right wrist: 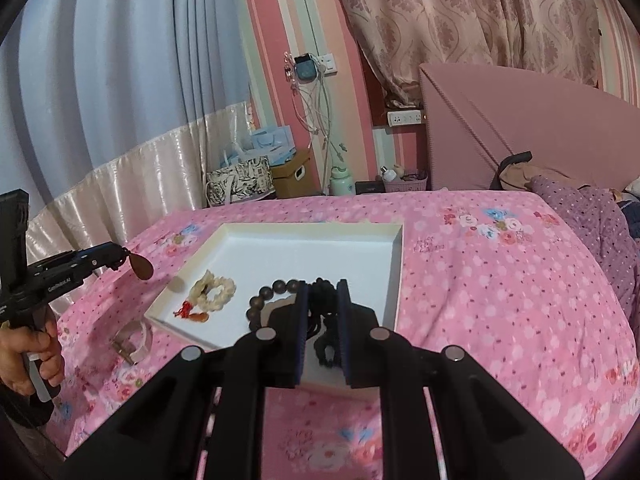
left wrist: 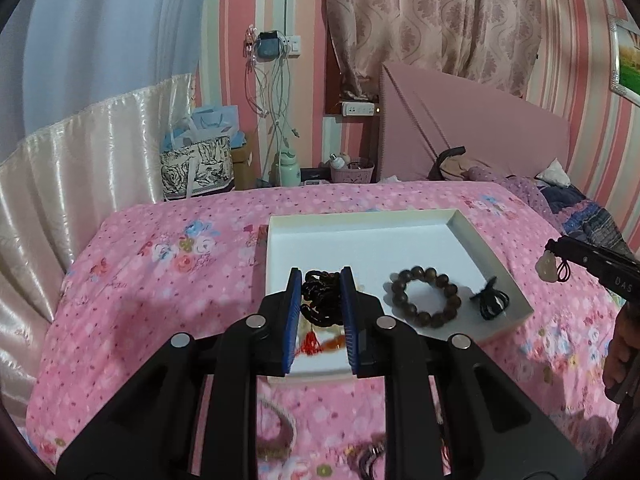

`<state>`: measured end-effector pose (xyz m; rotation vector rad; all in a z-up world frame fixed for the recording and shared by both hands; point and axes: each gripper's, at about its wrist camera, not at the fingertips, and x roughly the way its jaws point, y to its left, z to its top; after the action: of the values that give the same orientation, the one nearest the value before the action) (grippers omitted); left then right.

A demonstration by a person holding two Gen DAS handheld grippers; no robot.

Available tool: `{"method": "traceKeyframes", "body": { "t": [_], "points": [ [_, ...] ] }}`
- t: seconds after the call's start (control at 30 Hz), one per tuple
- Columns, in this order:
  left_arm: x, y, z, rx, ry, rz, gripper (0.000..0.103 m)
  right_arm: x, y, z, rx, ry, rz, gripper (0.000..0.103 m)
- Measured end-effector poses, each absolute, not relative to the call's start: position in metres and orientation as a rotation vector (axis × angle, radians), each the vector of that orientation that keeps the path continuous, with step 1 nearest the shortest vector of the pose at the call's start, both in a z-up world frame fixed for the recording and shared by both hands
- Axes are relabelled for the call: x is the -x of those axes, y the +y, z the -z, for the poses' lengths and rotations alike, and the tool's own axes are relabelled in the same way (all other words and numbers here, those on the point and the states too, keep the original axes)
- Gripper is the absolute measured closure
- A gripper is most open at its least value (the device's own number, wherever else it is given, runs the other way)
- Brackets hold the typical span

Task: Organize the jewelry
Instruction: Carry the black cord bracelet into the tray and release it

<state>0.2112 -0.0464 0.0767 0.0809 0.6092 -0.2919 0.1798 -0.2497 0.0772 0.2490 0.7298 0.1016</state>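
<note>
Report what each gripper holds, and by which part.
Left gripper pinches a dark bead strand around its bunched middle. Right gripper pinches a black cord; its pale pendant dangles free.

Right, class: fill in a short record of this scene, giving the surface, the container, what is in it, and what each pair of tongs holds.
surface: pink floral bedspread
container: white tray
in tray: brown bead bracelet; cream bracelet
left tongs: shut on dark bead string
right tongs: shut on black cord

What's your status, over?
Left gripper shut on dark beads. Right gripper shut on black cord, pale pendant hanging. White tray ahead, nothing blocking.
</note>
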Motion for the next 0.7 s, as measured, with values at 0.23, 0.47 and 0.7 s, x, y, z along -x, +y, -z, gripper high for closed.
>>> {"method": "traceKeyframes", "body": {
  "t": [0.23,0.47,0.7],
  "points": [
    [-0.268,-0.057,-0.061,-0.111,0.670,0.258,0.085,-0.227,-0.253,-0.060,-0.206,0.793,-0.089,0.090],
    [-0.317,-0.060,-0.031,-0.116,0.751,0.225,0.085,-0.266,-0.260,-0.034,-0.230,0.853,-0.060,0.090],
    [-0.350,-0.072,-0.018,-0.089,0.805,0.240,0.085,-0.307,-0.258,0.000,-0.235,0.991,-0.088,0.090]
  ]
}}
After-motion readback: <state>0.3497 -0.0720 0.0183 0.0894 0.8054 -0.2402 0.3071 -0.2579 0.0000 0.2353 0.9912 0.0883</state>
